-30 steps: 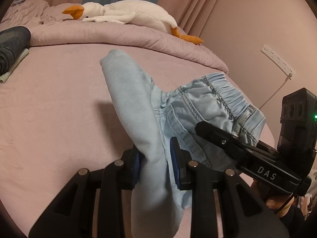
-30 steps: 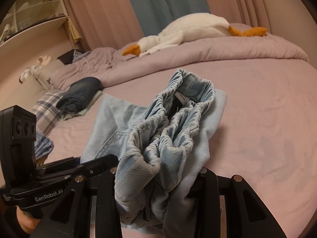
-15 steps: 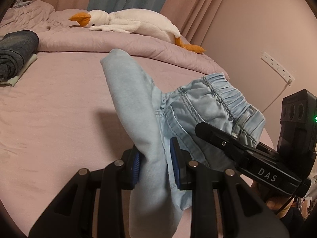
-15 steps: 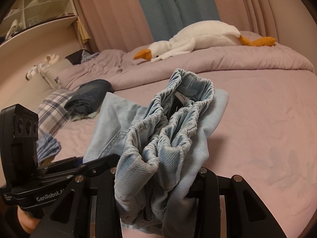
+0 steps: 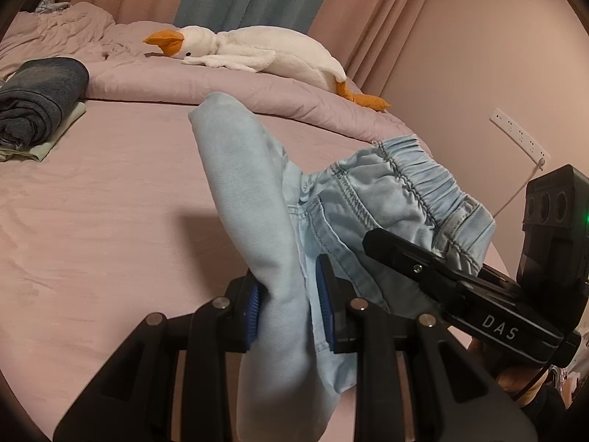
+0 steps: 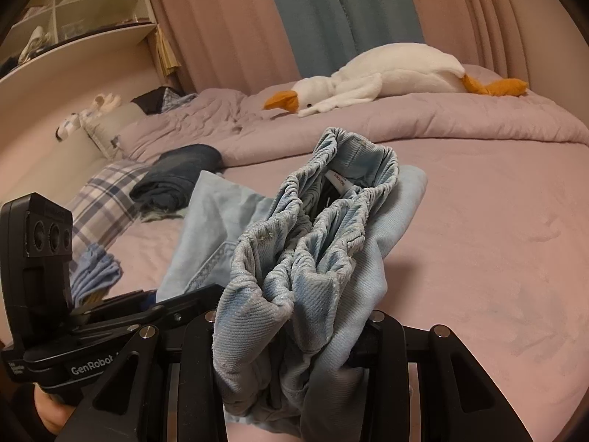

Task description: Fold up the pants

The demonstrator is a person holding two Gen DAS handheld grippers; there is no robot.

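Light-blue soft denim pants with a gathered elastic waistband point(image 5: 368, 199) hang in the air above the pink bedsheet point(image 5: 92, 202), carried between both tools. Left gripper point(image 5: 289, 307) is clamped nearly closed on a folded ridge of leg fabric, blue pads point(image 5: 253, 309) pressing from both sides. Right gripper point(image 6: 291, 335) is closed down on the bunched waistband.

Handling, as a judgement: light, limp cloth, droops wherever unsupported, not slippery on rubber pads, nothing fragile. The thick elastic band and seams look like the best holds; thin leg cloth may slide or bunch.

Left wrist view shows the stitched pocket seam, the outside of the waistband and the right tool's body point(image 5: 552, 228) alongside. Right wrist view alone shows the open waistband mouth with white label point(image 6: 337, 184), a plaid cloth point(image 6: 99, 206) and wall shelves point(image 6: 73, 11). Both show the white plush goose point(image 5: 257, 51) and folded dark garment point(image 5: 40, 92).
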